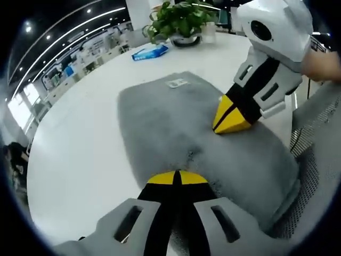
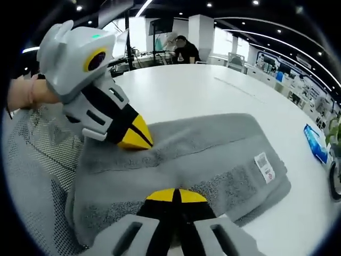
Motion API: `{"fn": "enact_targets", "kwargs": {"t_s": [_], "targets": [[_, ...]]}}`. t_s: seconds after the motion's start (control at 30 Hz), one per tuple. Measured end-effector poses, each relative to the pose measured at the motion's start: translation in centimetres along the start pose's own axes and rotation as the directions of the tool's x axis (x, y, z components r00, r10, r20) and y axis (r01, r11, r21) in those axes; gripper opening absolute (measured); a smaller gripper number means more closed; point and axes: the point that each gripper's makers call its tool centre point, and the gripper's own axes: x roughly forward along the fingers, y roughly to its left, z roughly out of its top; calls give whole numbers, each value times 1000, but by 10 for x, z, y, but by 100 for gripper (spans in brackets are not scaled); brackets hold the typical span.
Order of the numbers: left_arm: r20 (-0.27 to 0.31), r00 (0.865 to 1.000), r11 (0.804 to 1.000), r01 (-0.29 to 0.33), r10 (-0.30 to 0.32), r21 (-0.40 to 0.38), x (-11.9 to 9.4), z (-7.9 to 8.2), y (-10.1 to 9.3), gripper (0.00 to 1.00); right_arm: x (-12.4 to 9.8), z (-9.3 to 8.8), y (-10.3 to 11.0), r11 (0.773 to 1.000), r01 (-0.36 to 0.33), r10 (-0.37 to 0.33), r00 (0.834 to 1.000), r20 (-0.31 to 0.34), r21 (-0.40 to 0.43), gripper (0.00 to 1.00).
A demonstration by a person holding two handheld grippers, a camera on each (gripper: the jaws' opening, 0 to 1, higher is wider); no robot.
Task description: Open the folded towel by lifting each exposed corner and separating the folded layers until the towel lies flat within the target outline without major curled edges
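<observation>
Grey, plush terry cloth: a folded towel (image 1: pixel 208 154) lies on a smooth white round table (image 1: pixel 80 144), one end drooping over the edge onto a grey mesh chair back (image 1: pixel 319 133). In the left gripper view, the left gripper (image 1: pixel 176 177) has its yellow-tipped jaws pressed together on the towel's pile; whether cloth is pinched between them cannot be told. The right gripper (image 1: pixel 230 124) also rests on the towel with its jaws together. A white sewn label (image 1: pixel 177 83) sits near the towel's far edge. Beyond it are a blue packet (image 1: pixel 150 52) and a leafy green plant (image 1: pixel 181 18) in a pot. The right gripper view adds a hand (image 2: pixel 24 92) gripping the left gripper, and a seated person (image 2: pixel 184 50) in the background.
</observation>
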Motion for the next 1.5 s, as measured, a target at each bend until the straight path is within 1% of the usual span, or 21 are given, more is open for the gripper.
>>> {"fn": "enact_targets", "kwargs": {"t_s": [0.27,0.4,0.47,0.57,0.67,0.87,0.97,1.0,1.1,1.13,1.17,1.23,1.3,1.33,1.37,1.4,1.47,1.5], "targets": [[10,999,999,42,-42,-23,-1,2,-9,0,-1,-1,-8,999,43,-44,999,-8,-30,0],[15,998,998,64,-63,-11,0,3,-14,0,-1,-2,-12,997,63,-63,998,-10,-38,0],[16,997,997,72,-72,-11,0,4,-16,0,-1,-2,-15,994,78,-79,997,-7,-74,0],[21,996,996,88,-87,-16,1,5,-18,0,0,-1,-17,981,101,-104,995,-10,-163,0],[30,995,995,98,-97,-31,1,5,-20,0,1,-1,-18,972,112,-116,993,-9,-207,0],[37,994,994,102,-100,-50,1,5,-19,0,1,-1,-18,965,119,-123,992,-4,-234,0],[48,994,995,99,-99,1,1,6,-20,0,0,-1,-19,965,112,-113,994,9,-238,0],[46,994,995,98,-98,12,1,6,-20,0,0,-1,-19,967,110,-110,994,13,-231,0],[49,994,995,95,-96,13,1,6,-20,0,0,0,-20,977,101,-98,995,25,-188,0],[52,994,995,95,-96,19,1,6,-20,0,-1,0,-19,983,94,-90,995,31,-159,0],[52,994,995,96,-97,24,1,7,-20,0,-1,0,-19,992,89,-87,996,32,-87,0],[47,994,995,92,-94,42,1,7,-21,0,-3,1,-20,996,73,-71,997,35,-60,0],[47,995,995,91,-93,51,0,8,-21,0,-7,3,-21,998,64,-64,997,45,-1,0],[47,994,995,92,-94,44,0,9,-20,0,-12,6,-25,996,75,-78,995,64,47,0],[48,994,995,94,-96,31,-1,9,-19,0,-15,7,-30,993,94,-99,992,75,69,2],[54,994,995,95,-96,17,-2,11,-18,0,-20,6,-37,992,109,-114,990,82,62,3],[63,994,996,86,-87,11,-3,13,-14,2,-26,-1,-47,986,146,-152,986,65,83,4],[86,994,997,72,-72,3,-3,17,-12,4,-28,-7,-53,981,168,-173,984,47,98,4]]}}
